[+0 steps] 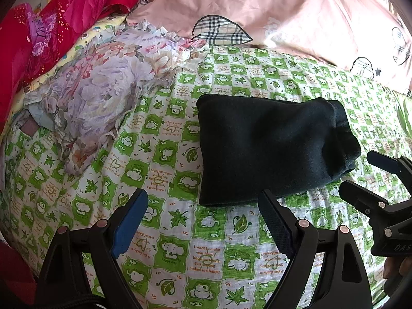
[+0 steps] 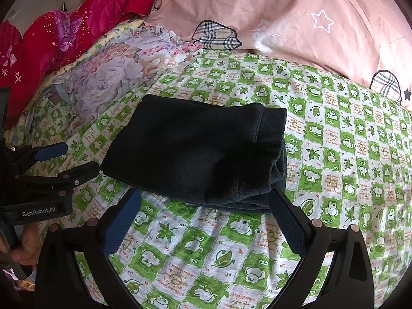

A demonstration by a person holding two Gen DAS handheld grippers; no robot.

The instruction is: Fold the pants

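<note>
The dark navy pants (image 1: 273, 146) lie folded into a compact rectangle on the green-and-white checked bedsheet (image 1: 180, 244); in the right wrist view the pants (image 2: 200, 152) show their waistband end to the right. My left gripper (image 1: 203, 206) is open, just short of the bundle's near edge, with nothing between its fingers. My right gripper (image 2: 206, 206) is open too, its tips at the pants' near edge, not holding them. Each gripper shows in the other's view: the right gripper (image 1: 360, 177) at the far right, the left gripper (image 2: 74, 159) at the left.
A crumpled floral cloth (image 1: 103, 85) lies left of the pants. A pink quilt (image 1: 283, 13) with plaid leaf patches runs along the back, and red flowered bedding (image 1: 51, 20) is piled at the back left. A hand (image 2: 25, 247) holds the left gripper's handle.
</note>
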